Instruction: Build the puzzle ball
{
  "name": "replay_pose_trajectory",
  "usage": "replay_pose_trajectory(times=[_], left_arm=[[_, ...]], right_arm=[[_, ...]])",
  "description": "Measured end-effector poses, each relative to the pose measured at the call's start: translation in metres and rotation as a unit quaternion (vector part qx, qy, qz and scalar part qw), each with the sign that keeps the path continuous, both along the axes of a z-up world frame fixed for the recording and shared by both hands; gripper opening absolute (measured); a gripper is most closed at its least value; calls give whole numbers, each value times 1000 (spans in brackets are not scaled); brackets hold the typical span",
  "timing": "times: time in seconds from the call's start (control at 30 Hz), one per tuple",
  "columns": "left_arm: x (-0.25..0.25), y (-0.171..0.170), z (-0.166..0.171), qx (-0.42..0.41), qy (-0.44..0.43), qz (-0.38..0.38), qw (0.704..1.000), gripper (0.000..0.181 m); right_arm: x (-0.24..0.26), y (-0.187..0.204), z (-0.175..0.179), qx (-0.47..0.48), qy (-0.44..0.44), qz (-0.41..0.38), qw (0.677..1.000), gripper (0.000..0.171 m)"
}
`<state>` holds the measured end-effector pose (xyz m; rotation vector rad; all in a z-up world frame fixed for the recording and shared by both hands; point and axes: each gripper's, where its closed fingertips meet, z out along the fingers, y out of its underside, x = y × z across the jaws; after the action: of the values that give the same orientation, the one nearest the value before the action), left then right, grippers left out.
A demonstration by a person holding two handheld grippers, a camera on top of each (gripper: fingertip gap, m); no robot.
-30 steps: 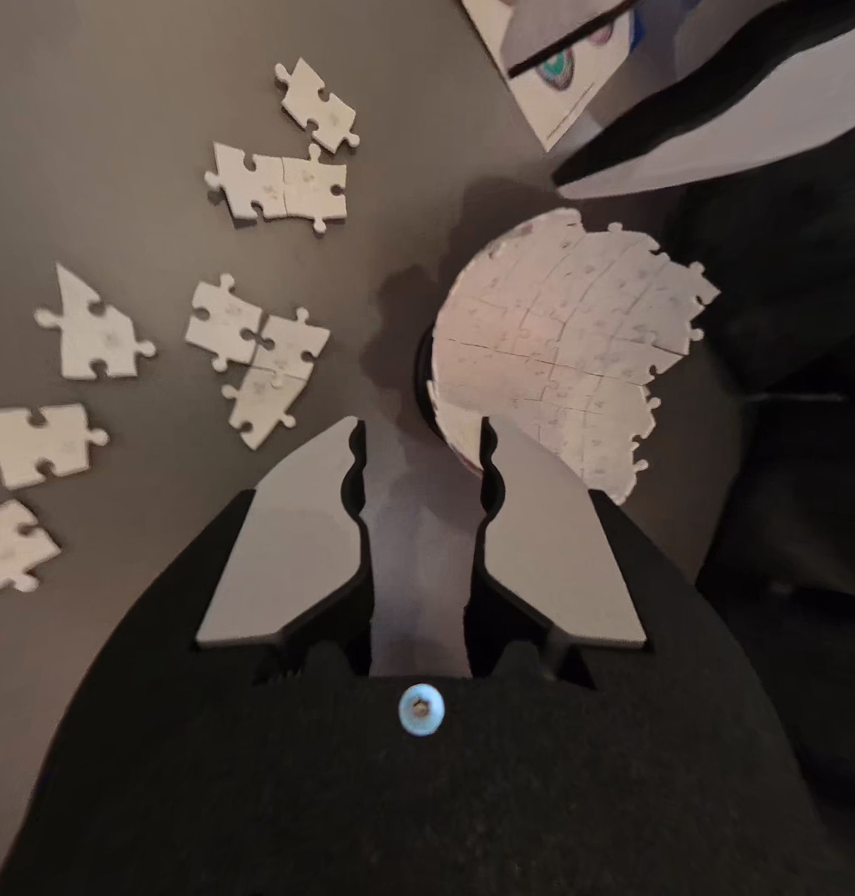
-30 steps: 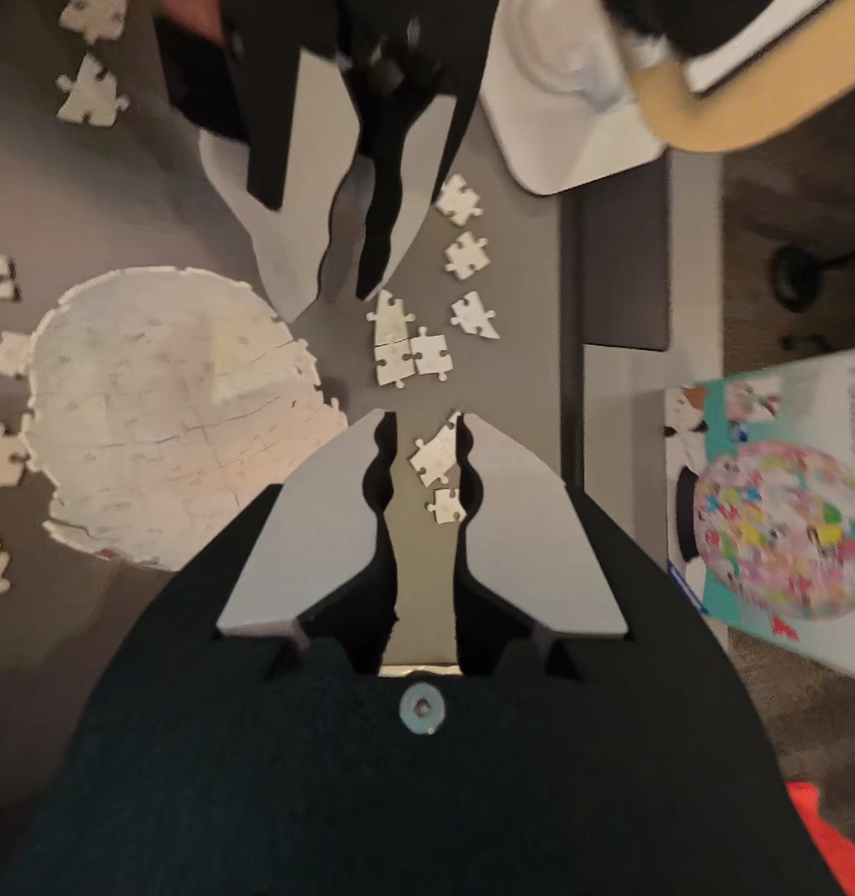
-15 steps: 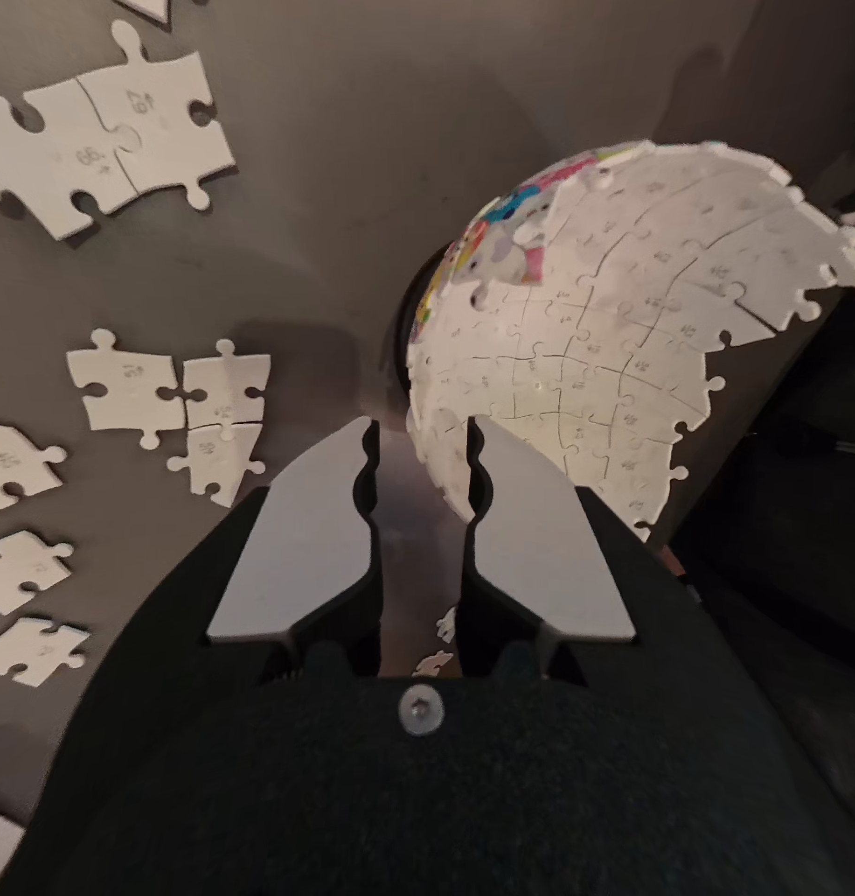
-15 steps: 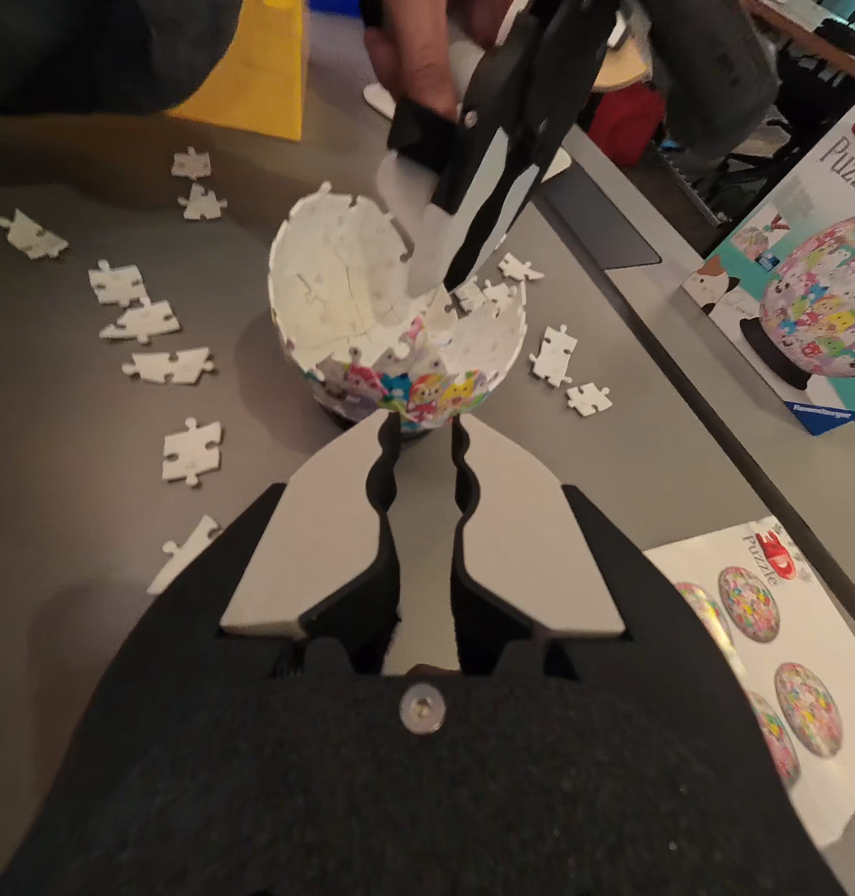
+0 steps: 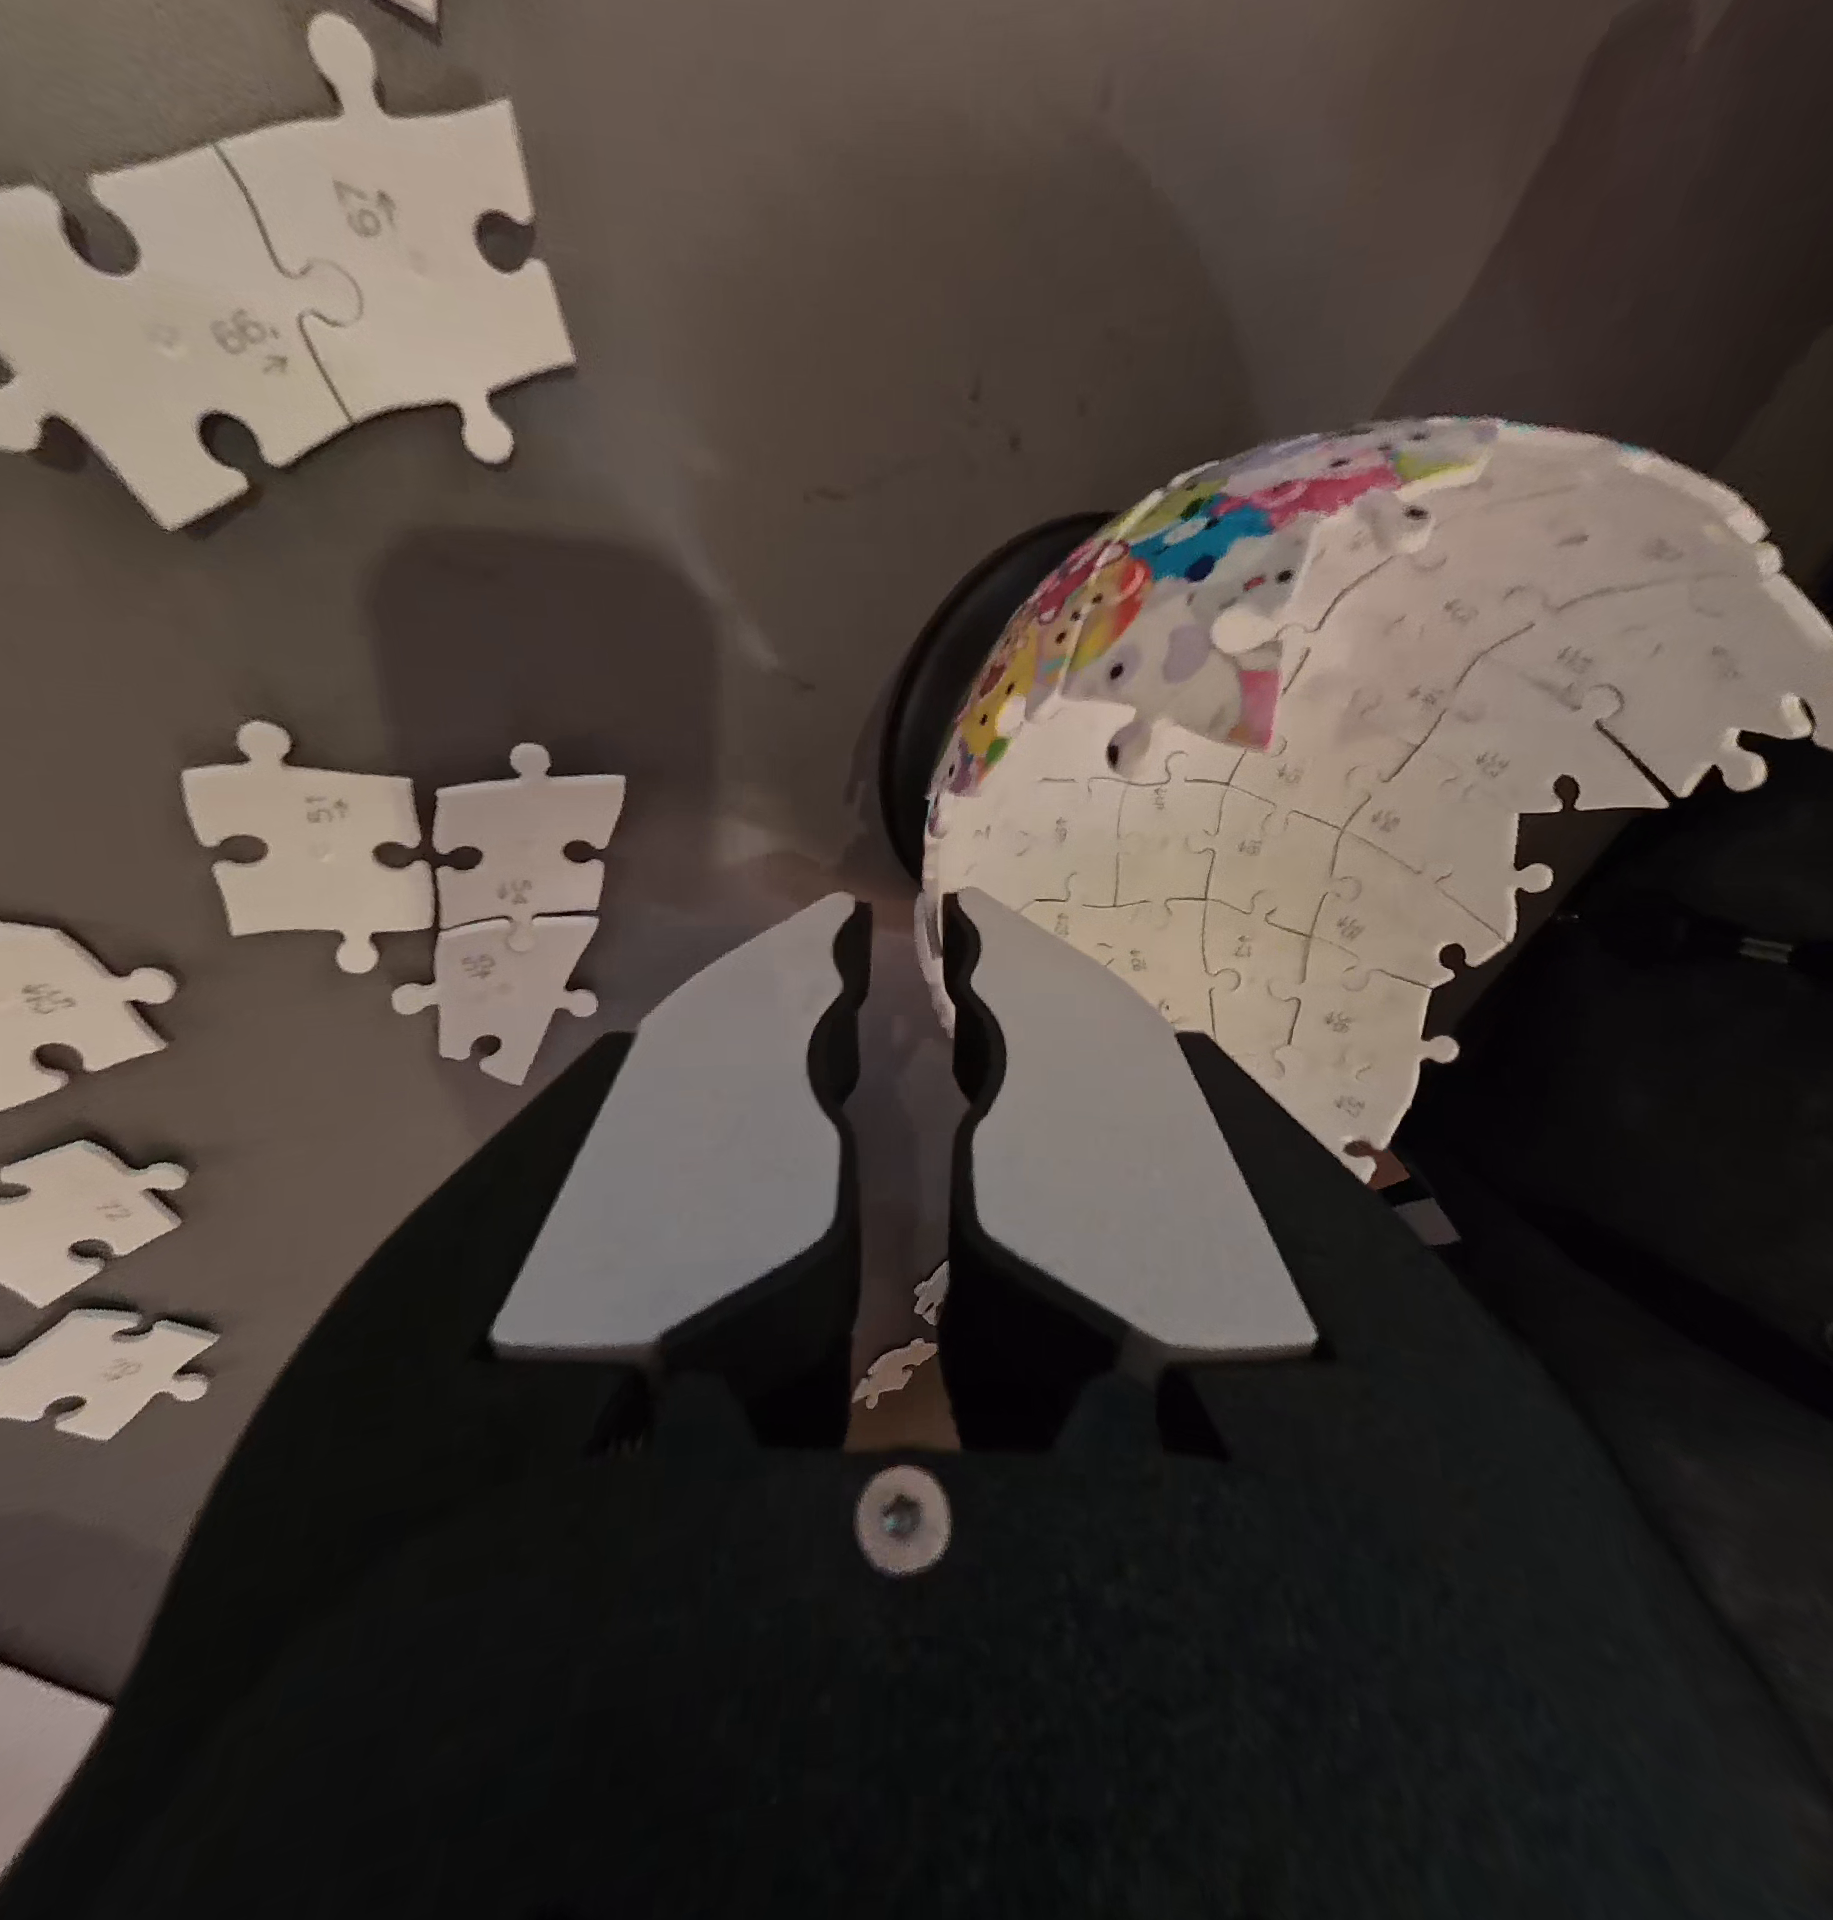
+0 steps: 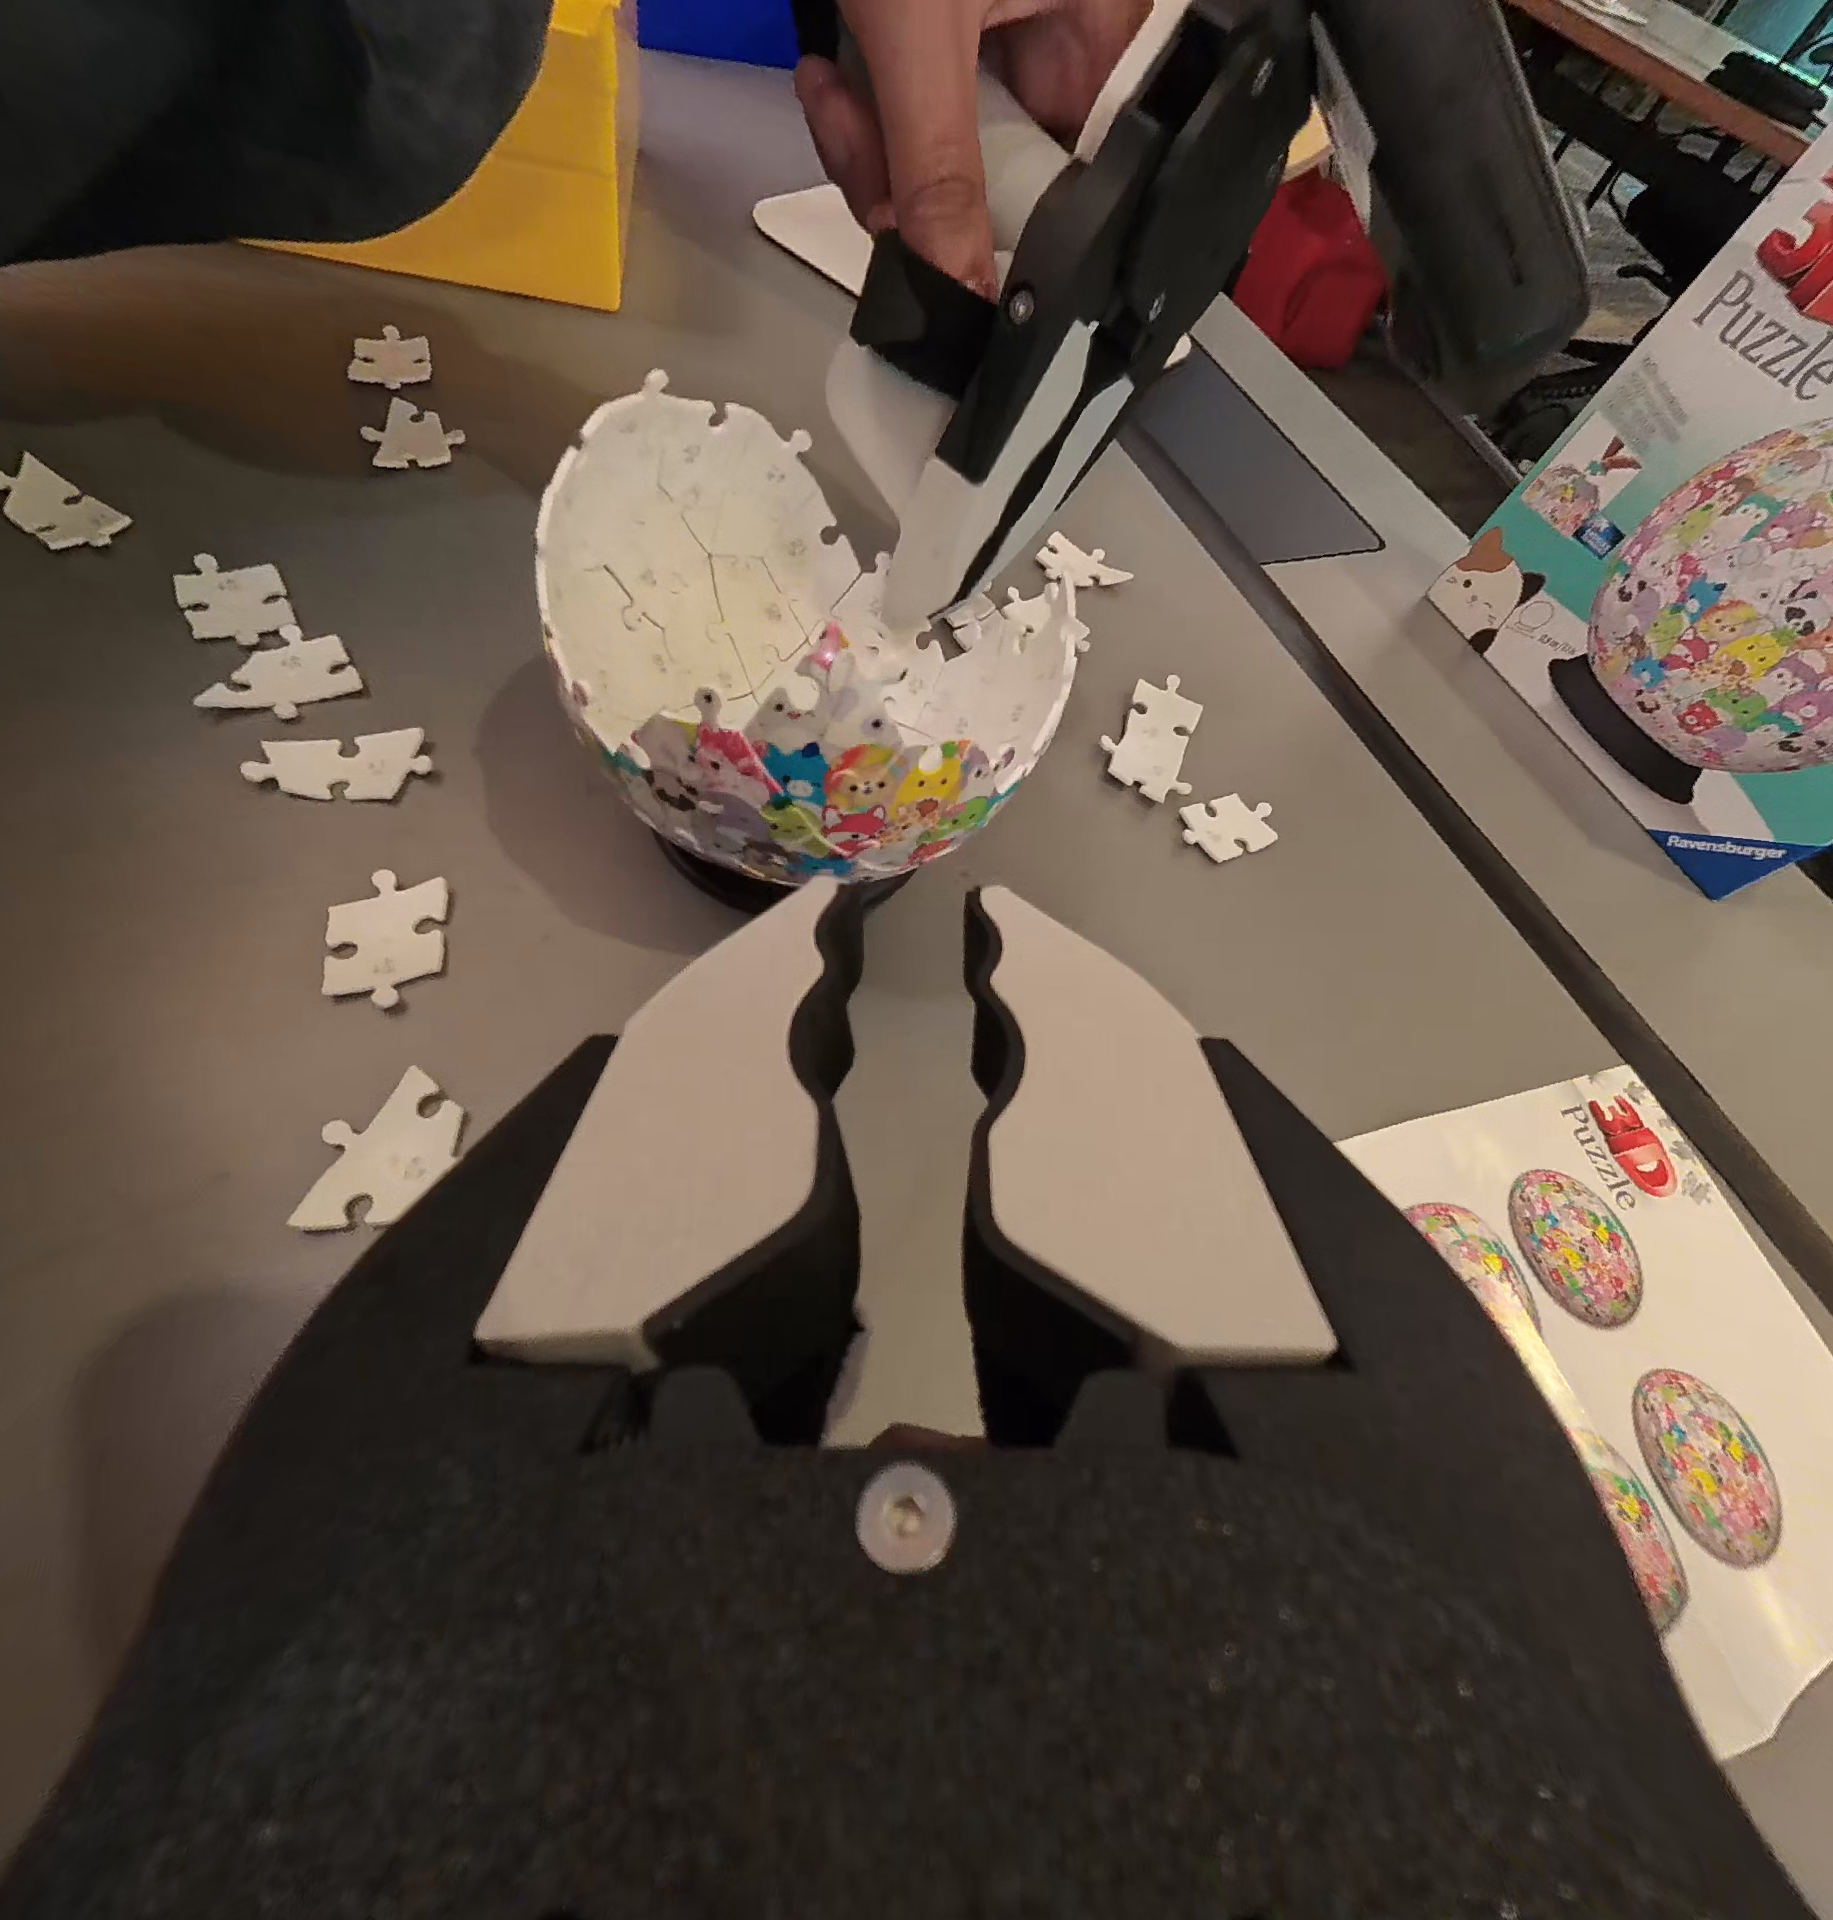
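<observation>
1. The half-built puzzle ball sits on its black stand on the grey counter, an open bowl with white insides and a band of colourful cartoon animals low on its outer wall.
2. The left gripper is in close now: half a second ago the ball took up less of the left wrist view, and a second ago this gripper hung high above it, looking almost straight down.
3. Its jaws stand a little apart with nothing between them, narrower than a second back, tips right at the ball's near white wall beside the stand.
4. From the right wrist view, the left gripper dips over the ball's far rim, a hand gripping it from above; whether a tip touches the rim, I cannot tell.
5. The right gripper hovers just short of the stand, jaws apart and empty; it has pushed in nearer than half a second ago, and a second ago it looked down on the ball from overhead.
6. Loose pieces lie white side up all around the ball, no shift among them.
7. The puzzle box stands right of the ball, and the leaflet lies on the counter nearer the camera than the box.
</observation>
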<state>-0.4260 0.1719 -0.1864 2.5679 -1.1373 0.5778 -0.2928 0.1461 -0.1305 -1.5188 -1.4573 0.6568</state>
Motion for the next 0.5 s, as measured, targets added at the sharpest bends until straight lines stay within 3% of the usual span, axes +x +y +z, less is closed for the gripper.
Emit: replay_pose_trajectory(times=[0.1, 0.5], left_arm=[[1, -2, 0, -6, 6, -6, 1000, 4], [2, 3, 0, 63, 61, -43, 995, 3]], right_arm=[[0, -1, 0, 5, -3, 2, 1000, 18], [-2, -4, -8, 30, -32, 6, 999, 17]])
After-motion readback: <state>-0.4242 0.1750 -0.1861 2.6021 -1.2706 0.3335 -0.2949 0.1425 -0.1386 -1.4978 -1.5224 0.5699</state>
